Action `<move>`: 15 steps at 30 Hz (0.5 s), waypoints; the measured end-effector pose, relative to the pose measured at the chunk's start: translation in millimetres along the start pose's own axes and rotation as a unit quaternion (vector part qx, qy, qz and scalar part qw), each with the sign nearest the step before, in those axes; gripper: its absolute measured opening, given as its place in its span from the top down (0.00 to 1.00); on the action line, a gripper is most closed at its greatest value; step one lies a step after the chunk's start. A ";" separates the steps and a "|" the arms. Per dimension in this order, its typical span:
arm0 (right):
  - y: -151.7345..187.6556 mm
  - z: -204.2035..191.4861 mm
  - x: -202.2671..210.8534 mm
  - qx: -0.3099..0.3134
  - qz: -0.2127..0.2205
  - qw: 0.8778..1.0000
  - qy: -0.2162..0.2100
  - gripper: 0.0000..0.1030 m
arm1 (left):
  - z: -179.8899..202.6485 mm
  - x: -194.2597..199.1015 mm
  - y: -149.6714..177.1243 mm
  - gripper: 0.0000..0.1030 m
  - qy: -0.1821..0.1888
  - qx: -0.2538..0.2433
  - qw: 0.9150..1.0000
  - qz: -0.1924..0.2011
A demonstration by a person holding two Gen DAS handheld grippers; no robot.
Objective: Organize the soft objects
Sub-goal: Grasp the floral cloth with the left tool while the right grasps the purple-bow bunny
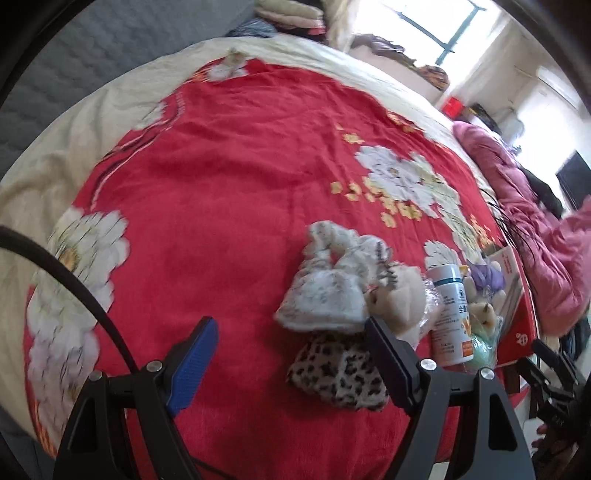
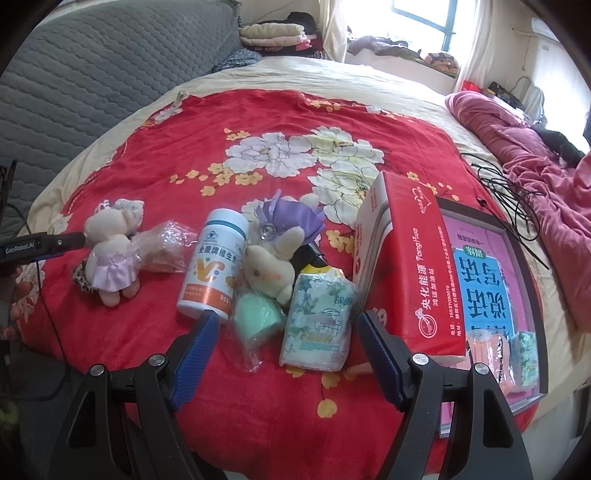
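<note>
Red floral blanket [image 2: 258, 122] on bed, grey quilted headboard [image 2: 92, 66], bright window [image 2: 417, 22], both grippers' fingers apart, empty

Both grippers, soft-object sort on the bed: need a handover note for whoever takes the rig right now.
Left gripper: open, empty, above the leopard-print cloth and white speckled cloth.
Right gripper: open, empty, above the tissue pack and green bagged item.
On the red blanket: bear in pink dress, white bottle, bunny with purple bow. The red box stands against the tray.
Done: nothing visibly sorted; the pile is mixed.
Left: pick out the soft items and group them.
</note>
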State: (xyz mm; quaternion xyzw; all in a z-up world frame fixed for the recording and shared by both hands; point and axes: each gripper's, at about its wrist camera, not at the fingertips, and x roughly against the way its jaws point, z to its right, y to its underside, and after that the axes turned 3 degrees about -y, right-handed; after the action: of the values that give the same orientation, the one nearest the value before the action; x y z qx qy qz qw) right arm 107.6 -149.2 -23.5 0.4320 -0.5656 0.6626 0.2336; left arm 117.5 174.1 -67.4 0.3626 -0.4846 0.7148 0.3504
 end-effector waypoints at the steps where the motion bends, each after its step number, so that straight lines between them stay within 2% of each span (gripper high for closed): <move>1: -0.5 0.4 -2.0 -0.001 -0.002 1.000 0.001 0.24 | 3.1 -3.8 -2.4 0.24 -0.005 -0.008 1.000 -0.004; 6: -8.1 2.0 -9.1 -0.005 -0.002 1.000 0.003 0.24 | 8.4 -18.2 -11.7 0.38 0.017 -0.012 1.000 -0.015; 8: -12.8 3.3 -11.8 -0.007 0.000 1.000 0.007 0.24 | 8.0 -22.1 -14.5 0.46 0.024 -0.012 1.000 -0.015; 10: -19.0 5.1 -16.7 -0.011 0.001 1.000 0.008 0.24 | 6.6 -25.8 -16.9 0.59 0.036 -0.007 0.999 -0.015; 15: -36.2 7.7 -35.1 -0.026 -0.004 1.000 0.001 0.24 | 4.3 -30.4 -21.9 0.79 0.062 0.003 0.998 -0.013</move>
State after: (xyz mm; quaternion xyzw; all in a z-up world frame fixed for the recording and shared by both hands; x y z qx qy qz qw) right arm 157.1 -141.2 -33.1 0.4271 -0.5806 0.6472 0.2482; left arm 151.9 171.7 -82.8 0.3243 -0.4553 0.7328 0.3879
